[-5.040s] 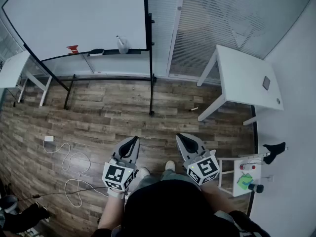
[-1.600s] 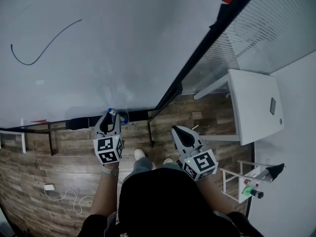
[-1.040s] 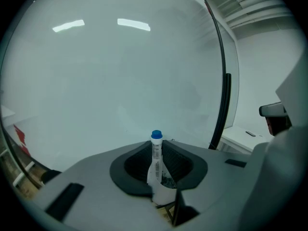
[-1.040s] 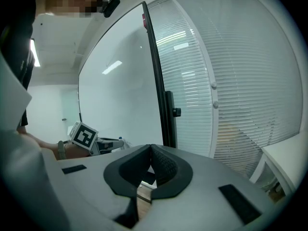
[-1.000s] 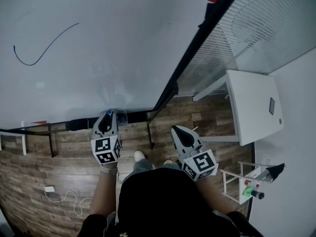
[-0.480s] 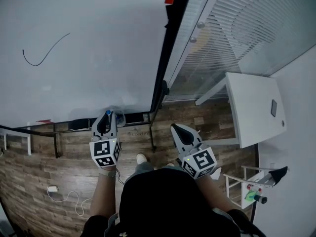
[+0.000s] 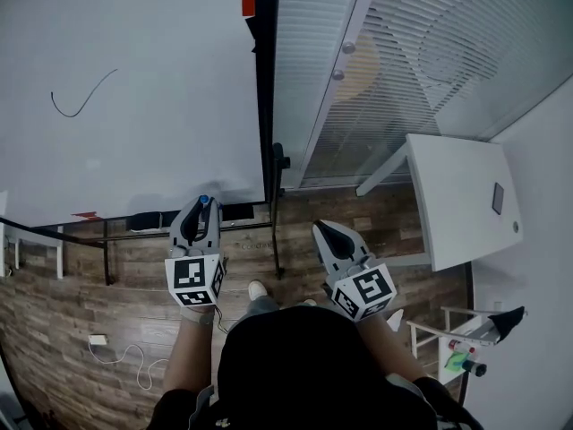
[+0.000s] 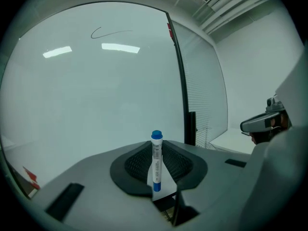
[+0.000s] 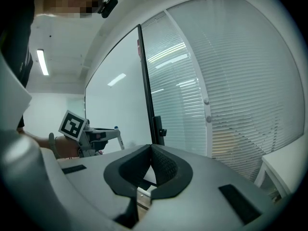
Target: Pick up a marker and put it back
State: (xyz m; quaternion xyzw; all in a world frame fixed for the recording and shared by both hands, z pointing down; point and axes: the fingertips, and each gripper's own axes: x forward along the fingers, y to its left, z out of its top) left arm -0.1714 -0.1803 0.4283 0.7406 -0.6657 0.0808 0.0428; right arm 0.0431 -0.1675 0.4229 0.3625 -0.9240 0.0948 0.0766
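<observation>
While the left gripper [image 7: 199,218] pinches the blue-capped marker [image 8: 156,163] upright, cap up, in front of the whiteboard [image 8: 72,105], the right gripper [image 9: 150,150] hangs alongside, jaws pressed together on nothing. It is likely kept clear, since one grip suffices.

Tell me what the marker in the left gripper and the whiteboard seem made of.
The marker: likely plastic, smooth white barrel with printed label and blue cap. The whiteboard: glossy coated panel, mirroring ceiling lights; its black frame is probably metal, though unclear.
</observation>
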